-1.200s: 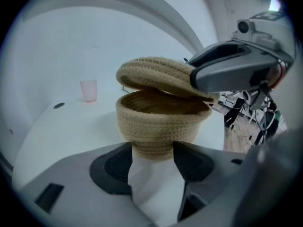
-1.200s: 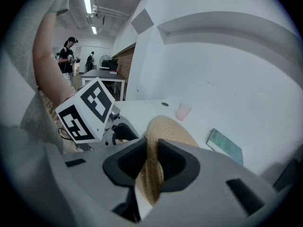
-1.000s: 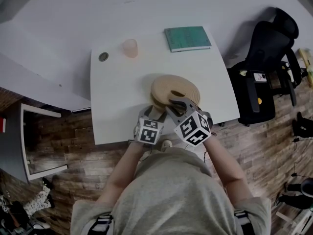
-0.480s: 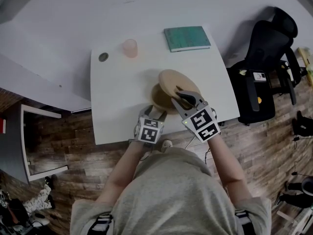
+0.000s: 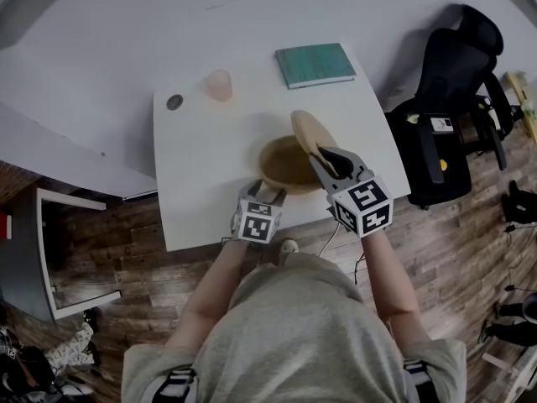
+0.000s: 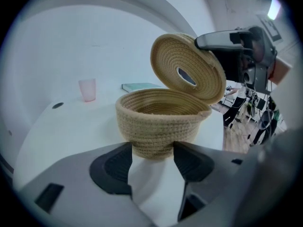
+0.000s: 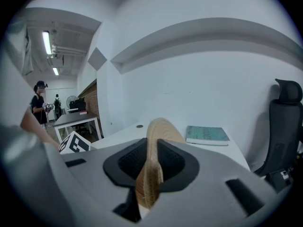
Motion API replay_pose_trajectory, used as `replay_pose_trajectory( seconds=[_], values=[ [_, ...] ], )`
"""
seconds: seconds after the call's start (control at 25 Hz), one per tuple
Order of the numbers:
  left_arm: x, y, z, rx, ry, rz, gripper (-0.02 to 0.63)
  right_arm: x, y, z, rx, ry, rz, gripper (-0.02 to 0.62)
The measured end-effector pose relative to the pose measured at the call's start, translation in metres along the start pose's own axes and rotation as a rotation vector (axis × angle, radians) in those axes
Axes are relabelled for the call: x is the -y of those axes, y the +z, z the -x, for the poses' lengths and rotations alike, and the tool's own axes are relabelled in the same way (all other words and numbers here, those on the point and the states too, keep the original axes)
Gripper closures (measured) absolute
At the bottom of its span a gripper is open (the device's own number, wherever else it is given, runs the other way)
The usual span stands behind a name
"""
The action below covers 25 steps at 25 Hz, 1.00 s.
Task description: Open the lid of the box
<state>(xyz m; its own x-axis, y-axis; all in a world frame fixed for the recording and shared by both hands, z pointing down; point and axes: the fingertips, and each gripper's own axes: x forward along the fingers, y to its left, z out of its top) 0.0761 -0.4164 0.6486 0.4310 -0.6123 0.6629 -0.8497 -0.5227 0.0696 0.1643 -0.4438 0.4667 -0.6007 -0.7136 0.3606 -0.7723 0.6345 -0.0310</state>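
Head view: one box (image 5: 281, 168), one lid (image 5: 307, 133); right hand-held gripper (image 5: 327, 155) pinches lid, left hand-held gripper (image 5: 266, 191) clamps box.

I see the basket (image 5: 285, 164) on the table (image 5: 193, 166), near the front edge, base between the left gripper's (image 5: 267, 193) jaws. Lid (image 5: 309, 133) stands tilted at its right rim, pinched by the right gripper (image 5: 323, 154). Cup (image 5: 219, 85) behind-left, book (image 5: 315, 64) behind-right. Chair (image 5: 449, 99) beside the table's right.
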Motion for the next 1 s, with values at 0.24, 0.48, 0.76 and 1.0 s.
replay_pose_trajectory(
  seconds=[0.24, 0.48, 0.76, 1.0],
  values=[
    [0.001, 0.004, 0.002, 0.014, -0.011, -0.016, 0.342, 0.018, 0.000, 0.022, 0.061, -0.089, -0.118, 0.523],
    [0.001, 0.002, 0.022, 0.021, -0.015, -0.010, 0.342, 0.023, -0.001, 0.051, 0.110, -0.176, -0.186, 0.523],
    [-0.001, -0.003, 0.066, 0.057, -0.006, 0.066, 0.395, 0.002, -0.012, 0.082, 0.158, -0.218, -0.306, 0.523],
    [-0.005, -0.008, 0.111, 0.115, 0.014, 0.096, 0.450, -0.034, -0.022, 0.106, 0.182, -0.249, -0.342, 0.523]
  ],
)
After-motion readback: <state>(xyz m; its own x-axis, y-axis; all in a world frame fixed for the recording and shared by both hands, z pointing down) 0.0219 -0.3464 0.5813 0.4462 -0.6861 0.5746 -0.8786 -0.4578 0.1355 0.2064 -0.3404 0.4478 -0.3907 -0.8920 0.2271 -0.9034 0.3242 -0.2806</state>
